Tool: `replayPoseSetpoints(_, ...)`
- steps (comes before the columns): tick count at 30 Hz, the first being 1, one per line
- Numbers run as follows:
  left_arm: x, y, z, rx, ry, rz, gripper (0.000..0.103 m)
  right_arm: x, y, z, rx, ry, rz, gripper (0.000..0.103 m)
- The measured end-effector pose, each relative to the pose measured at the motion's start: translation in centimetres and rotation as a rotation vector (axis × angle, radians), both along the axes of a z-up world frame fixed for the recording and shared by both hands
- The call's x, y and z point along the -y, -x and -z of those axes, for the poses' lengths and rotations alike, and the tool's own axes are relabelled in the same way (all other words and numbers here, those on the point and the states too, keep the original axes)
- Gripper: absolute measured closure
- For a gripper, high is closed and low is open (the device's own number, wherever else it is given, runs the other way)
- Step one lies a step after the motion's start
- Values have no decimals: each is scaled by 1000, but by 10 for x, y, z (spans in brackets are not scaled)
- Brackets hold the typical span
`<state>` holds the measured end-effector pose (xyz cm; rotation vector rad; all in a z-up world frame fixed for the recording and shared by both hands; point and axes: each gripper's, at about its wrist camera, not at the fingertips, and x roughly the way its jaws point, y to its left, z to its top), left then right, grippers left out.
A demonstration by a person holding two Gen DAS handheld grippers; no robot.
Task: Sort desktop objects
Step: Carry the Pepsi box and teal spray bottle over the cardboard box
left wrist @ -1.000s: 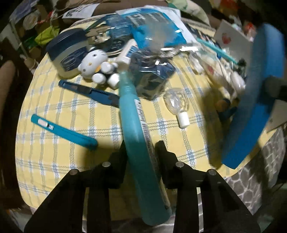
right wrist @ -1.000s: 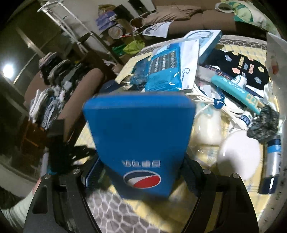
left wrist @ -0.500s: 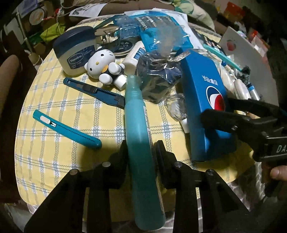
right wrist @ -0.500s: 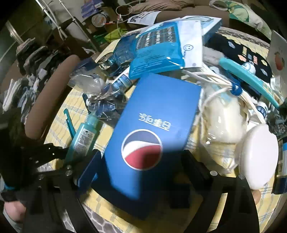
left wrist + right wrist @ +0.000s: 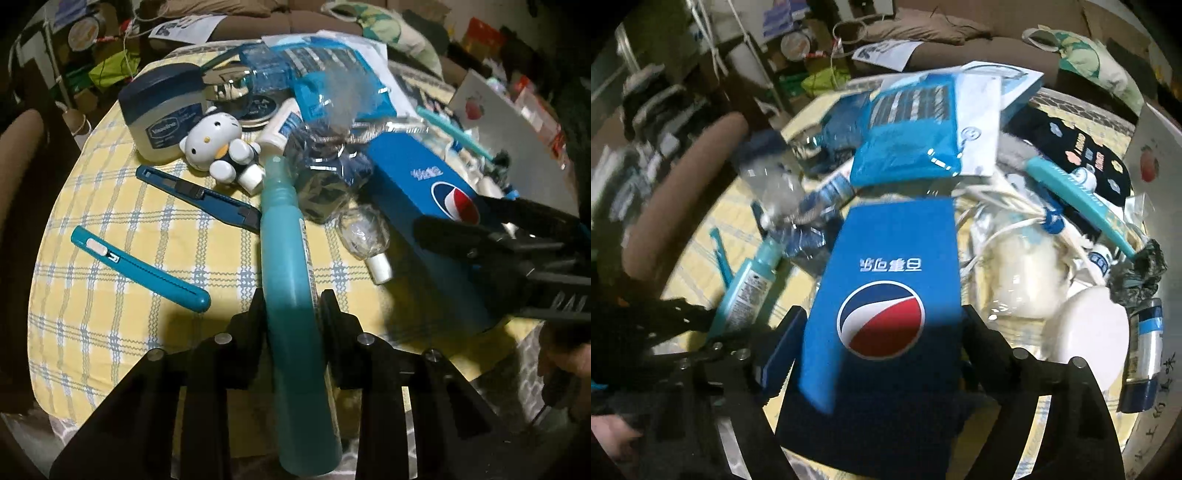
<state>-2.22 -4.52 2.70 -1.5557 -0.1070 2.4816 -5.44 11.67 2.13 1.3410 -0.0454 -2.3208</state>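
Left gripper (image 5: pixel 291 314) pinching teal bottle (image 5: pixel 286 254) mid-body, likely slick; right gripper (image 5: pixel 882 332) spanning stiff blue box (image 5: pixel 886 295).

The tablecloth (image 5: pixel 110 229) is yellow with blue-and-white checks. A teal bottle (image 5: pixel 288 266), a teal cutter (image 5: pixel 140 267) and a navy cutter (image 5: pixel 199 195) contrast with the blue box (image 5: pixel 886 295) (red, white and blue roundel).
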Motion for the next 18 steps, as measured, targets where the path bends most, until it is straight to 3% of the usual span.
replayPoseSetpoints(9,4,-5,-34,-37,-103,6,78,-21,-7,-23,13,154,18,21)
replayPoseSetpoints(15,-3,-9,-26,-9,-86,9,78,-34,-13,-31,6,153,29,21)
replayPoseSetpoints(18,-2,-11,-25,-6,-122,-1,78,-37,-18,-28,15,145,22,21)
